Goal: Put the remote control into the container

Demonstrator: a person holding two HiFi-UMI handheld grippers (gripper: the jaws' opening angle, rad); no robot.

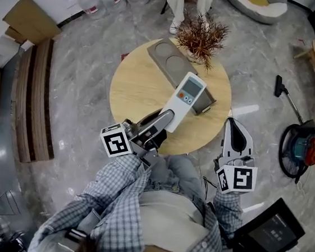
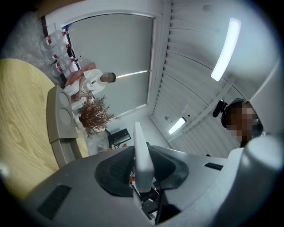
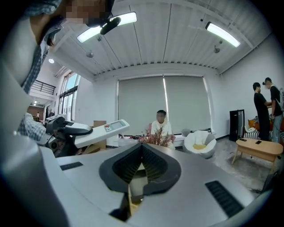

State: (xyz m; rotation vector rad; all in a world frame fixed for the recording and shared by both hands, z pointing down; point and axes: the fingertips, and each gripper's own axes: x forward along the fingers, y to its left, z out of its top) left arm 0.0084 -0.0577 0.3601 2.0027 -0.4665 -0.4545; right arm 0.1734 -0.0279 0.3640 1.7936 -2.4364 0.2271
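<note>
A white remote control [image 1: 185,97] with a small screen and an orange button hangs over the round wooden table [image 1: 136,89], its screen end towards the container. My left gripper [image 1: 167,118] is shut on its lower end. In the left gripper view the remote [image 2: 143,155] stands edge-on between the jaws. The grey oblong container [image 1: 171,59] lies on the table just beyond the remote, next to a dried plant [image 1: 201,37]. My right gripper [image 1: 233,124] is shut and empty, off the table's right edge. From the right gripper view [image 3: 142,162] the remote [image 3: 104,130] shows at the left.
A vacuum cleaner [image 1: 299,147] sits on the floor at the right. A wooden bench [image 1: 33,103] and cardboard boxes [image 1: 26,17] lie at the left. A seated person [image 1: 186,1] is behind the table. A dark monitor [image 1: 272,232] is at the lower right.
</note>
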